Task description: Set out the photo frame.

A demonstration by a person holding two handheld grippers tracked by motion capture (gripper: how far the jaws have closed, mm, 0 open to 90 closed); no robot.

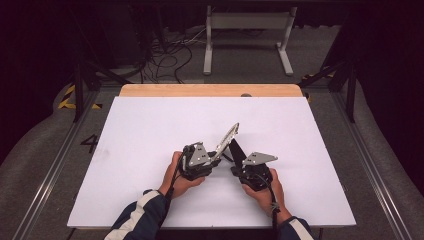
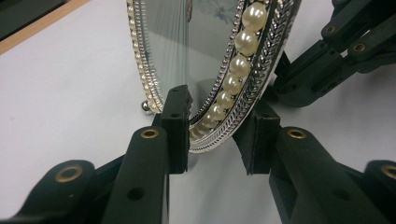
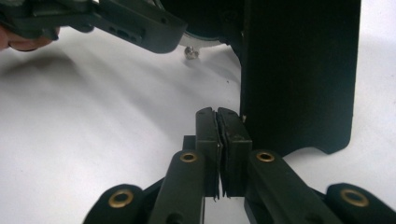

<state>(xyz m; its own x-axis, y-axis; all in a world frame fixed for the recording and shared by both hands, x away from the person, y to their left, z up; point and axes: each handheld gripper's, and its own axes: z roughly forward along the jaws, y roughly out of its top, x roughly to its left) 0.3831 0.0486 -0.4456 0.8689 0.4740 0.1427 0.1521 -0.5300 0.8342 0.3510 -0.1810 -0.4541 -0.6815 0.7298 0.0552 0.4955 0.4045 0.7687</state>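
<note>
An oval frame [image 1: 227, 137] with a silver rim and a row of pearls [image 2: 243, 42] stands tilted on the white table [image 1: 150, 150], leaning on its black back stand [image 1: 237, 150]. My left gripper [image 1: 217, 159] reaches in from the left. In the left gripper view its jaws [image 2: 215, 135] stand apart around the frame's lower rim, with a slight gap at the right pad. My right gripper [image 1: 235, 168] sits low on the table behind the frame. In the right gripper view its pads [image 3: 218, 126] are pressed together with nothing between them, just left of the black stand [image 3: 299, 70].
A small silver ball foot [image 3: 190, 52] of the frame rests on the table. A wooden strip [image 1: 210, 90] edges the table's far side. On the floor beyond it are a white stand [image 1: 247, 22] and loose cables [image 1: 165, 55]. Metal rails [image 1: 370, 165] run along both sides.
</note>
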